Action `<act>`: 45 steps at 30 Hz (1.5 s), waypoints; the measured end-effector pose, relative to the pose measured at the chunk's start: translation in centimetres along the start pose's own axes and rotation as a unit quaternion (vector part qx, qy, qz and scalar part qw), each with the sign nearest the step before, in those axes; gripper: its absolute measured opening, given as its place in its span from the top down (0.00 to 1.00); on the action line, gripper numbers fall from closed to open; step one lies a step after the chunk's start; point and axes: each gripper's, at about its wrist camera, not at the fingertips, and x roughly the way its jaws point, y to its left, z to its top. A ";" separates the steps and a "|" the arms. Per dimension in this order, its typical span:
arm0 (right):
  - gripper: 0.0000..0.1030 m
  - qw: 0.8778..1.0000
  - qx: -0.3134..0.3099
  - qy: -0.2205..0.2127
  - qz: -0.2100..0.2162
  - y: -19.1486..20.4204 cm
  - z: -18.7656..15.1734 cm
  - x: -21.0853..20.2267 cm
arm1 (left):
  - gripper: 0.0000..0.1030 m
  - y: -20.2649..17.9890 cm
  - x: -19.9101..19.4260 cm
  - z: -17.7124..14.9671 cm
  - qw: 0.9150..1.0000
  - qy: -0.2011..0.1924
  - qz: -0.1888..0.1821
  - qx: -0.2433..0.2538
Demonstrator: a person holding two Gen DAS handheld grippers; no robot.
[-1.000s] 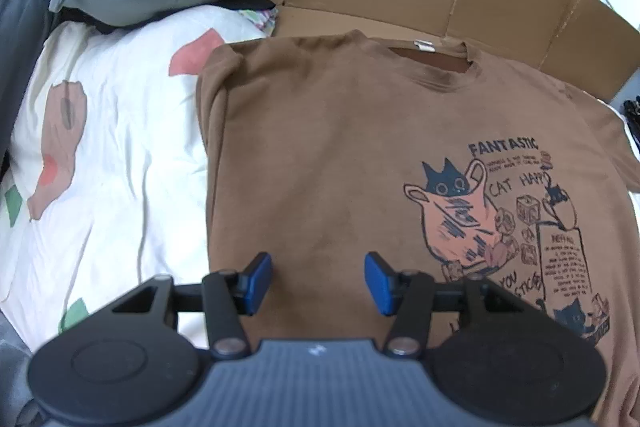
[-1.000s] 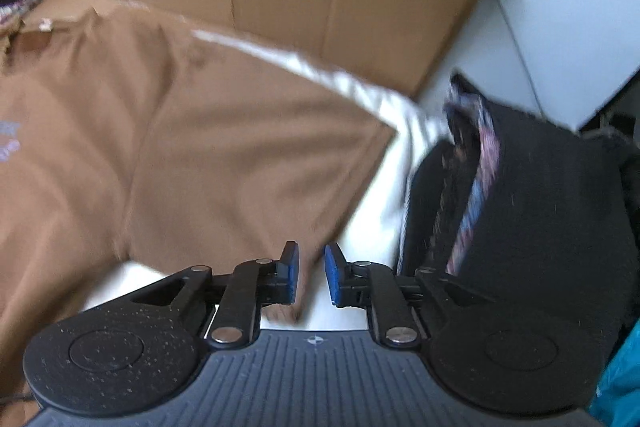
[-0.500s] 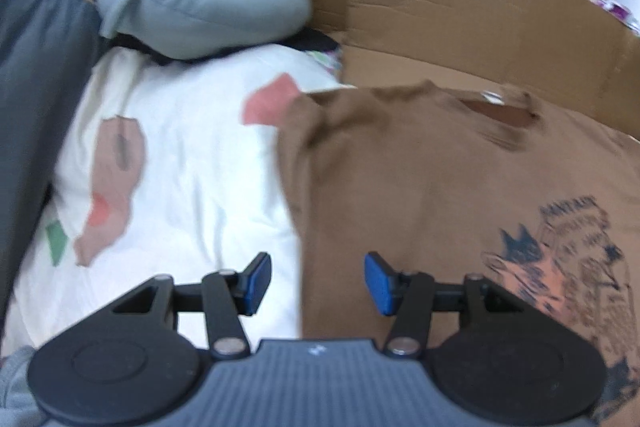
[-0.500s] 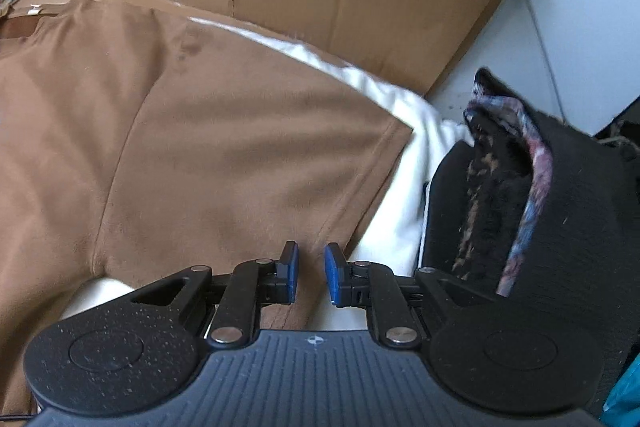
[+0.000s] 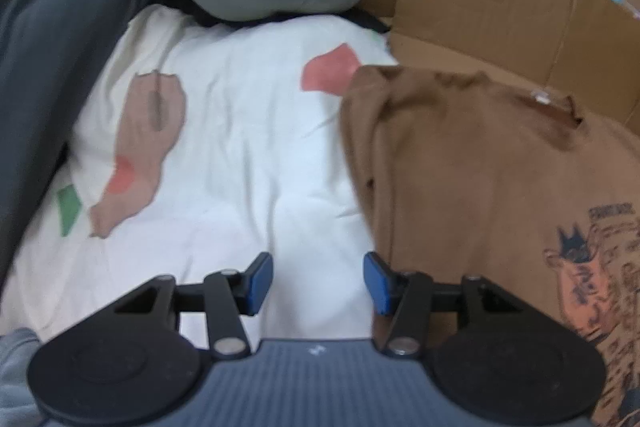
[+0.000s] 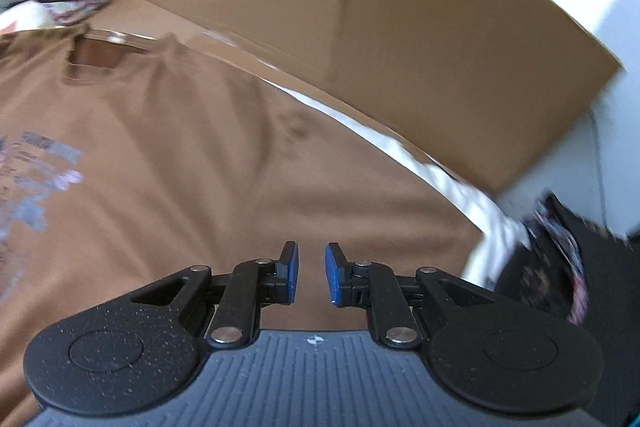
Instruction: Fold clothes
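Both grippers have moved: the left gripper point(image 5: 318, 281) slid off the shirt point(image 5: 480, 187) to its left edge, and the right gripper point(image 6: 312, 277) swung from the sleeve end onto the brown cloth. Left fingers are spread wide and hold nothing; right fingers have a small gap and hold nothing too. That shirt lies flat on the bed point(image 5: 240, 147), print up, collar near the cardboard point(image 6: 400, 27). A grab here could catch the soft bed cover with the edge, or only one layer, so the fold would go crooked.
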 end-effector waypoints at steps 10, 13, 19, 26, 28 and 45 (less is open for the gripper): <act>0.76 0.996 -0.079 -0.012 0.048 5.6 3.4 -0.2 | 0.48 -0.1 1.8 -0.2 0.998 -0.006 -0.056 -0.030; 0.76 0.993 -0.093 -0.013 0.071 6.8 4.0 -0.2 | 0.48 -0.4 2.3 -0.3 0.997 -0.007 -0.071 -0.039; 0.76 0.984 -0.111 -0.014 0.142 10.3 4.7 0.7 | 0.84 -0.8 3.2 -0.7 0.994 0.001 -0.102 -0.040; 0.76 0.972 -0.152 0.036 0.177 14.9 3.3 3.9 | 0.98 -0.3 2.0 0.0 0.998 0.003 -0.067 -0.006; 0.76 0.971 -0.154 0.049 0.177 15.2 3.1 4.4 | 0.99 0.4 1.5 0.5 0.999 -0.001 -0.047 0.005; 0.73 0.966 -0.166 0.060 0.187 15.1 3.6 5.2 | 0.97 5.4 0.4 4.9 0.996 -0.036 0.069 0.042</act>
